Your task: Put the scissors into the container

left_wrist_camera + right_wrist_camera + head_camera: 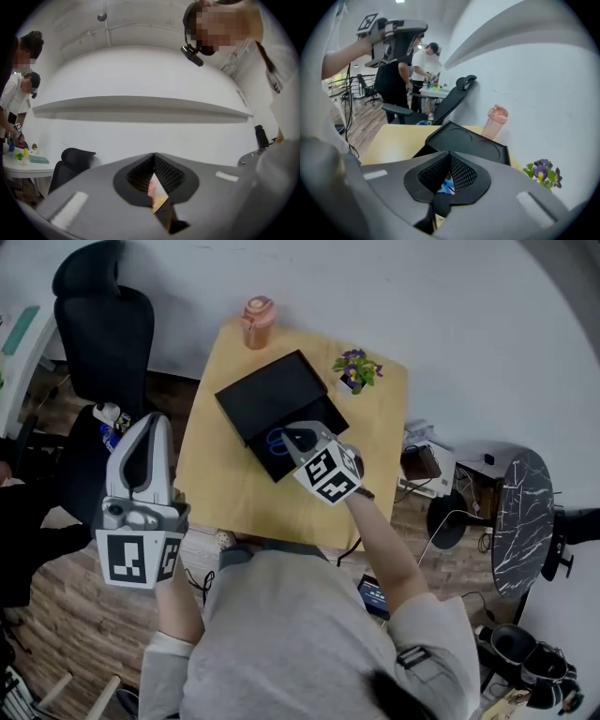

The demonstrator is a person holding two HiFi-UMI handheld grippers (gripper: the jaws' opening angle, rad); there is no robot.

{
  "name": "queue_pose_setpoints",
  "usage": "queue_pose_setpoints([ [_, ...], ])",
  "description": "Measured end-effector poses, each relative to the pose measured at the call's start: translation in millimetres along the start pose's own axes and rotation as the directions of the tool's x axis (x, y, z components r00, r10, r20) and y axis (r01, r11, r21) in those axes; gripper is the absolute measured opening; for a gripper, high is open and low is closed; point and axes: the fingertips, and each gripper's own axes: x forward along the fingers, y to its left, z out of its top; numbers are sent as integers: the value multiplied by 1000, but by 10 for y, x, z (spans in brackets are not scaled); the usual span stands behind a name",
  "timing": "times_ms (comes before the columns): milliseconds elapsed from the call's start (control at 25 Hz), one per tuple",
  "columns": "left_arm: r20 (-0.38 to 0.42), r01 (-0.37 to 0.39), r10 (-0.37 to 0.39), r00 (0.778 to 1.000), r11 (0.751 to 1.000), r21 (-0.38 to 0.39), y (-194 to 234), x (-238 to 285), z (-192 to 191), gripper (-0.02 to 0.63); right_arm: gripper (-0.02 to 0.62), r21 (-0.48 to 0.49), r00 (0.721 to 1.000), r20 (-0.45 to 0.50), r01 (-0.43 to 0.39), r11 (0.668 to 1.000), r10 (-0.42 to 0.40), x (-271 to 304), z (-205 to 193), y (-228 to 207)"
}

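Observation:
The scissors (276, 442), with blue handles, are inside the open black container (272, 395) on the wooden table (220, 474). My right gripper (289, 434) reaches down into the container, with its tips right at the scissors. Its jaws are closed together, and the blue scissors (447, 185) show in the gap between them. My left gripper (147, 432) is held up off the table's left side, shut and holding nothing. In the left gripper view the closed left gripper (153, 154) points at a white wall.
A pink bottle (256, 322) stands at the table's far edge and a small pot of purple flowers (355, 369) at the far right. The container's lid (471, 143) stands open. A black office chair (105, 329) is to the left. People stand at a desk behind.

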Motion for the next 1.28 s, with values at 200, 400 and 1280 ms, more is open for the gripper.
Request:
queue_pose_setpoints([
  [200,21,76,-76,997,997,-5,-103,119,61,54,3,154,979,115,148,977,-167,-378,264,-160],
  [400,34,146,-145,989,989,-4,-223,227,99,54,5,274,930,198,251,928,-310,-751,491,-271],
  [1280,103,326,-321,941,945,-33,-615,364,331,54,5,420,680,364,491,764,-637,-2155,1137,-329],
])
